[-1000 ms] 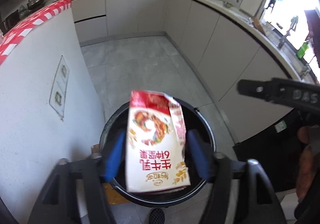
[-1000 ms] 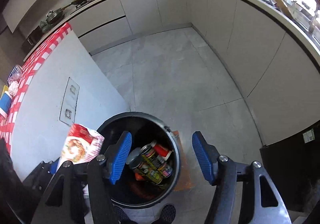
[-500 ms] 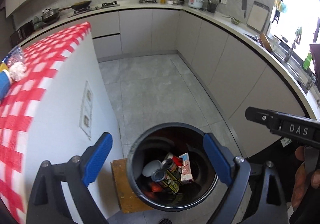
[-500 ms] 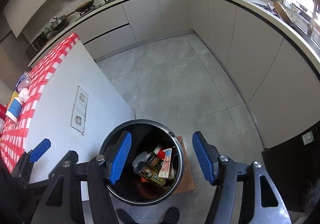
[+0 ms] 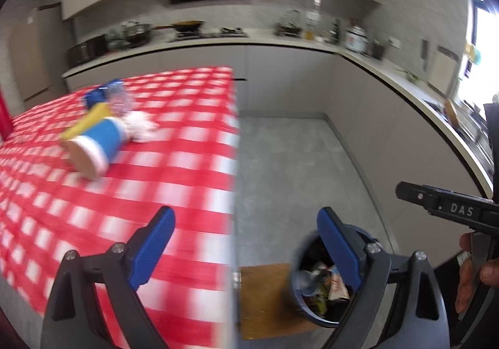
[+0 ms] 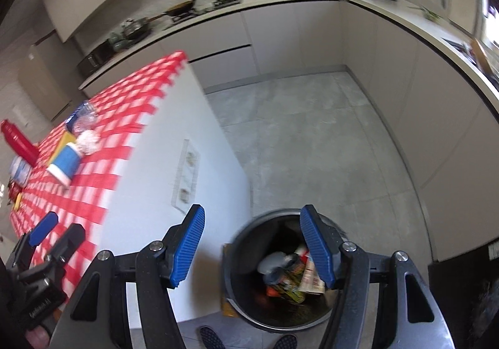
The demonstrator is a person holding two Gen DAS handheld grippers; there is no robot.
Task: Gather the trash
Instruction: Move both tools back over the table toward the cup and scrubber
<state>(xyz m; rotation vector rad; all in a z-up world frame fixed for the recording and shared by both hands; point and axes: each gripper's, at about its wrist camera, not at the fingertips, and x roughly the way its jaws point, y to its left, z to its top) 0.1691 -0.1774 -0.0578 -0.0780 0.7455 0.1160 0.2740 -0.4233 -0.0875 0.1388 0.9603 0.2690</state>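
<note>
A black trash bin (image 6: 243, 268) stands on the floor beside the table, holding cans and a red-and-white carton (image 6: 313, 279); it also shows in the left wrist view (image 5: 299, 302). On the red checked tablecloth (image 5: 162, 168) lie a tipped blue paper cup (image 5: 98, 146), a white crumpled tissue (image 5: 142, 127), a clear plastic bottle (image 5: 120, 99) and a yellow item (image 5: 87, 123). My left gripper (image 5: 246, 250) is open and empty, over the table edge. My right gripper (image 6: 252, 252) is open and empty, above the bin.
A red bottle (image 6: 18, 141) and other items lie at the table's far left. A brown mat (image 5: 265, 299) lies under the bin. Kitchen cabinets (image 6: 405, 118) run along the back and right, with grey floor (image 6: 312, 146) between. My shoes (image 6: 212, 338) are beside the bin.
My left gripper opened and dropped the carton into the bin, then lifted and swung left over the table. My right gripper tilted up, still open.
</note>
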